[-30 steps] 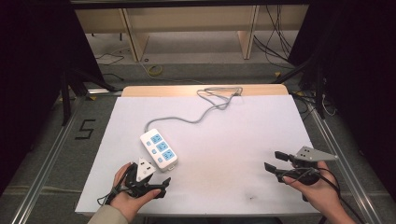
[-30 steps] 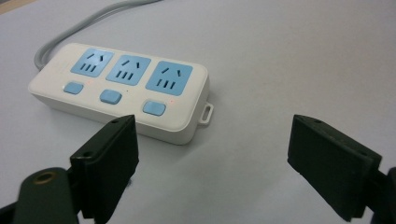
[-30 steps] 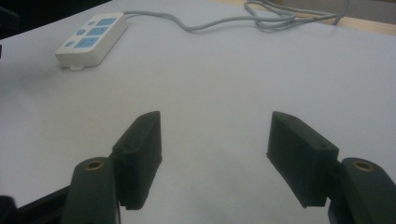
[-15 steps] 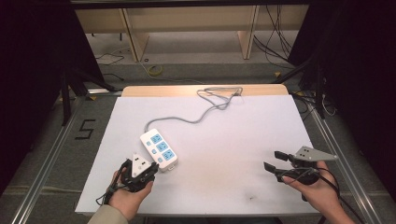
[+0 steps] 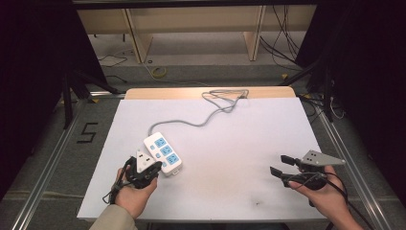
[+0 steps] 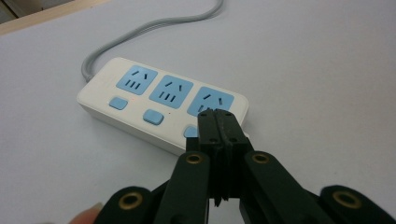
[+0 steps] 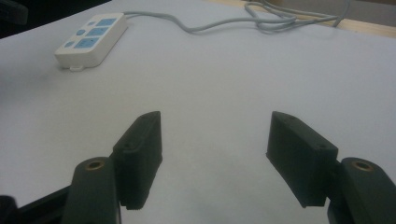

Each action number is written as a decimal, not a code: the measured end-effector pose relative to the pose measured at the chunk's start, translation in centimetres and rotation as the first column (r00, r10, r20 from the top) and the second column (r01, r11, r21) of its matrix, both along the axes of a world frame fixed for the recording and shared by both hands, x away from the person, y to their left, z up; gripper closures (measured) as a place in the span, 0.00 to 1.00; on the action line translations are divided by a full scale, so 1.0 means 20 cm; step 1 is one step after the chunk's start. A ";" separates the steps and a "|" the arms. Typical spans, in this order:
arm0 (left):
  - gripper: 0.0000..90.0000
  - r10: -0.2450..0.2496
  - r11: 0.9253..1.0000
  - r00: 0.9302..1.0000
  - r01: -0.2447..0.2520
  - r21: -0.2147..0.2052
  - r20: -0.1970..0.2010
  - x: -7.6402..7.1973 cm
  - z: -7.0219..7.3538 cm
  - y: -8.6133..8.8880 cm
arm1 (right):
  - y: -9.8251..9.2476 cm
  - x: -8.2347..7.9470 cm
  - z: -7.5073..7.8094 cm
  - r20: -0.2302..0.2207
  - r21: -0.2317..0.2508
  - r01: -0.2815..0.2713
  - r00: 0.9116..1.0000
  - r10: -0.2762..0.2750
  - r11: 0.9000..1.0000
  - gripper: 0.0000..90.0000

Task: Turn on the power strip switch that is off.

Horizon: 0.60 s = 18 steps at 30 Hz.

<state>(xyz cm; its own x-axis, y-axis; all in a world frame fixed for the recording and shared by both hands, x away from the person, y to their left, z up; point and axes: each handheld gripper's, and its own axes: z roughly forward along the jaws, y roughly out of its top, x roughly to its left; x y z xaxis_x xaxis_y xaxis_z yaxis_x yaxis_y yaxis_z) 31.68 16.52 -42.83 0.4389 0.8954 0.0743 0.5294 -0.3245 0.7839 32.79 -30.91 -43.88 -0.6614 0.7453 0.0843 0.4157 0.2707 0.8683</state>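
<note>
- the left tool [image 6: 218, 122] is clenched with nothing between its jaws, its tip at the near end of the power strip [image 5: 163, 152], likely poised to press the small blue switch [image 6: 189, 131] there.
- the right tool [image 5: 286, 170] rests released at four o'clock, well apart, probably just waiting.
- the strip lies at eight o'clock on the white surface [image 5: 239, 158]; its grey cable [image 5: 206, 117] runs toward twelve.
- dark room, wooden shelving beyond.

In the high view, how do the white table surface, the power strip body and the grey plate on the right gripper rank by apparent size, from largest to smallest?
1. White table surface, by far the largest.
2. Power strip body.
3. Grey plate on the right gripper, somewhat smaller than the strip body.
</note>
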 end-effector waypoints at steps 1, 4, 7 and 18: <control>1.00 0.004 1.000 1.000 -0.004 0.001 -0.003 0.01 0.00 0.00 | 0.00 0.00 0.00 -0.001 -0.001 0.000 1.000 0.000 1.000 0.40; 1.00 0.016 1.000 1.000 -0.016 0.005 -0.010 0.04 0.00 0.01 | 0.00 0.00 0.00 0.001 -0.001 -0.003 1.000 0.003 1.000 0.40; 1.00 0.020 0.999 1.000 -0.020 0.028 -0.012 0.07 -0.01 0.01 | 0.00 0.00 0.00 0.003 0.000 -0.002 1.000 0.002 1.000 0.40; 1.00 0.049 0.998 0.999 -0.048 0.048 -0.018 0.15 -0.02 0.03 | 0.00 0.00 0.00 0.002 -0.003 -0.004 1.000 0.004 1.000 0.40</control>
